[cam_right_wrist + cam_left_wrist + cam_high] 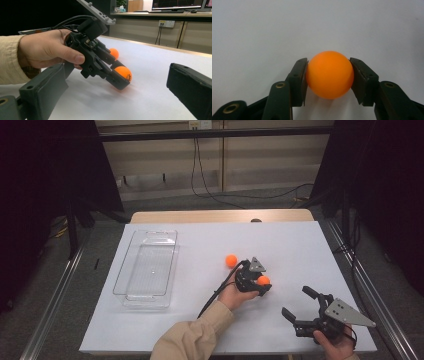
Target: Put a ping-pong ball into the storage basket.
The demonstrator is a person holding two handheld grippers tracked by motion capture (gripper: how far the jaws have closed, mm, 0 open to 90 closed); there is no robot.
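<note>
My left gripper (263, 283) rests low on the white table (290, 240), shut on an orange ball (263, 280). In the left gripper view both black pads (299, 80) press the sides of that ball (329, 74). A second orange ball (231, 260) lies loose on the table just behind and left of it. My right gripper (297, 302) hovers near the front right edge with its jaws wide apart and nothing between them. The right gripper view looks between its own spread jaws at the left gripper (121, 76), the held ball (123, 72) and the loose ball (114, 53).
A clear plastic tray (150, 233) stands on the left part of the table, with nothing in it. A cable trails from the left gripper toward the person's sleeve (195, 335). Dark stands and floor cables surround the table.
</note>
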